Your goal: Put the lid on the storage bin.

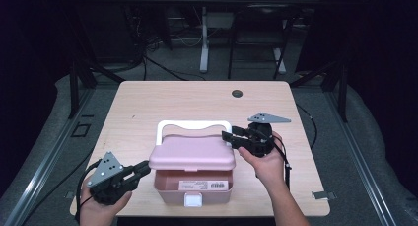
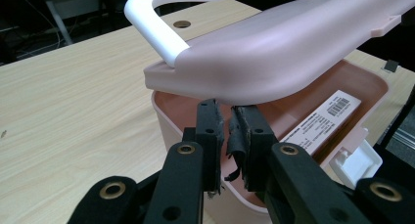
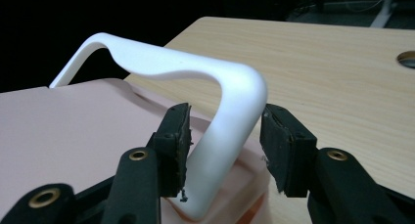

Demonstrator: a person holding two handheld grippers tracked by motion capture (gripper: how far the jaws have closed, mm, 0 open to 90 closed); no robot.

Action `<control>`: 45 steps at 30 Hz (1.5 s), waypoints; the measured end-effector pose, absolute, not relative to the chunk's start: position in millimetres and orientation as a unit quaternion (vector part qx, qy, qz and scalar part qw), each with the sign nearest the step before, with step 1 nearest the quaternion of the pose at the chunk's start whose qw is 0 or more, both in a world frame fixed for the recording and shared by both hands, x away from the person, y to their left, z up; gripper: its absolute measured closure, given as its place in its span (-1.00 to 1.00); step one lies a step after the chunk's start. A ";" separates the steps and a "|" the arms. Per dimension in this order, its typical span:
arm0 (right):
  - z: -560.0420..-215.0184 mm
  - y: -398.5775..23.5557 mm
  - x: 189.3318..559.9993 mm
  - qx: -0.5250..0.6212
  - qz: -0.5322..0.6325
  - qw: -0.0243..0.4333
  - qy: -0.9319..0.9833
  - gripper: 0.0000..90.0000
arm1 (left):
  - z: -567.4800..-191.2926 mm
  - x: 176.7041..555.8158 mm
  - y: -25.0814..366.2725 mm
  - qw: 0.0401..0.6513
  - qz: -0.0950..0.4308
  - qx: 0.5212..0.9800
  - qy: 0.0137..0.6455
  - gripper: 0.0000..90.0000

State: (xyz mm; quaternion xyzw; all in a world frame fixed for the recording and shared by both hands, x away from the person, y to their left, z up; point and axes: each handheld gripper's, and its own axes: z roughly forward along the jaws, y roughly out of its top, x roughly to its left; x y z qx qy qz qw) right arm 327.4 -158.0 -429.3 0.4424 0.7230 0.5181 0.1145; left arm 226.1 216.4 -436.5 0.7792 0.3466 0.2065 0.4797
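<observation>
A pink box (image 1: 170, 190) stands at the table's near edge. Its pink lid (image 1: 192, 154) is raised and tilted, so the inside and a white barcode label (image 1: 207, 185) show. My right gripper (image 1: 227, 136) is shut on the right corner of the lid's white handle (image 1: 192, 123). In the right gripper view the handle (image 3: 235, 101) passes between the jaws of the right gripper (image 3: 226, 131), above the lid (image 3: 73, 136). My left gripper (image 1: 147, 168) reaches the box's left side. In the left gripper view the left gripper (image 2: 229, 131) is nearly closed on the box's rim (image 2: 169, 128) under the lid (image 2: 274, 53).
A white latch (image 1: 193, 200) hangs on the box's front wall. A round cable hole (image 1: 237, 93) sits at the far side of the wooden table (image 1: 148, 102). Dark frames, cables and another table's legs stand beyond the far edge.
</observation>
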 end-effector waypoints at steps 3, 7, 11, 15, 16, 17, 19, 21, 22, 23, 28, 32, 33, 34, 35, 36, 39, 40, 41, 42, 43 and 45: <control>-431.9 -154.7 328.7 0.441 0.516 0.106 0.727 0.20 | -437.6 225.9 216.2 0.479 0.207 0.780 0.346 0.80; -430.7 -152.2 326.2 0.437 0.515 0.119 0.728 0.23 | -438.0 225.8 216.5 0.478 0.207 0.780 0.347 0.80; -424.9 -153.3 321.3 0.432 0.526 0.128 0.721 0.31 | -438.3 225.4 216.4 0.476 0.206 0.781 0.347 0.80; -418.6 -152.9 315.5 0.424 0.527 0.147 0.722 0.37 | -439.0 225.1 216.1 0.478 0.207 0.779 0.348 0.80; -417.5 -152.7 314.2 0.422 0.528 0.151 0.721 0.38 | -439.3 225.1 216.2 0.478 0.206 0.779 0.348 0.80; -416.3 -152.5 312.9 0.420 0.528 0.154 0.722 0.40 | -439.5 225.1 216.3 0.479 0.206 0.779 0.348 0.80; -414.5 -151.8 310.6 0.418 0.528 0.159 0.722 0.41 | -439.7 225.1 216.4 0.479 0.206 0.778 0.349 0.80; -413.1 -151.8 308.8 0.415 0.527 0.164 0.723 0.42 | -440.1 225.0 216.5 0.481 0.206 0.778 0.349 0.80; -412.5 -151.9 308.1 0.414 0.528 0.165 0.723 0.43 | -440.1 224.8 216.6 0.480 0.206 0.778 0.349 0.80; -412.0 -152.1 307.3 0.414 0.528 0.165 0.723 0.44 | -440.2 224.6 216.9 0.479 0.204 0.779 0.349 0.80; -411.4 -152.4 305.7 0.413 0.526 0.162 0.725 0.47 | -443.4 223.9 217.4 0.480 0.204 0.779 0.349 0.80; -410.1 -151.2 304.3 0.412 0.521 0.167 0.729 0.49 | -445.9 222.9 218.0 0.480 0.200 0.779 0.350 0.80; -409.8 -150.8 303.6 0.411 0.518 0.168 0.731 0.49 | -446.1 222.7 218.3 0.479 0.198 0.781 0.349 0.80; -409.5 -150.7 303.0 0.412 0.516 0.169 0.732 0.50 | -446.7 222.4 218.6 0.478 0.197 0.781 0.349 0.80; -409.2 -150.7 302.3 0.412 0.516 0.169 0.732 0.51 | -447.4 222.2 218.6 0.479 0.197 0.781 0.349 0.80; -409.0 -151.0 301.7 0.410 0.515 0.170 0.734 0.52 | -448.0 222.0 218.4 0.479 0.197 0.781 0.348 0.80; -410.5 -151.7 298.6 0.408 0.513 0.175 0.735 0.57 | -449.6 221.5 218.5 0.479 0.196 0.781 0.349 0.80; -411.1 -152.2 297.7 0.406 0.515 0.174 0.734 0.57 | -450.5 221.5 218.3 0.478 0.198 0.781 0.349 0.80; -411.7 -152.5 296.7 0.406 0.516 0.173 0.734 0.58 | -451.1 221.3 218.5 0.477 0.196 0.783 0.348 0.80; -412.2 -152.5 295.8 0.404 0.517 0.174 0.734 0.58 | -452.2 221.0 218.3 0.477 0.196 0.782 0.350 0.80; -412.5 -152.4 294.9 0.403 0.517 0.176 0.735 0.58 | -453.1 220.8 218.5 0.477 0.195 0.783 0.350 0.81; -412.9 -151.6 293.4 0.400 0.514 0.180 0.738 0.58 | -455.0 220.3 218.5 0.475 0.192 0.784 0.350 0.81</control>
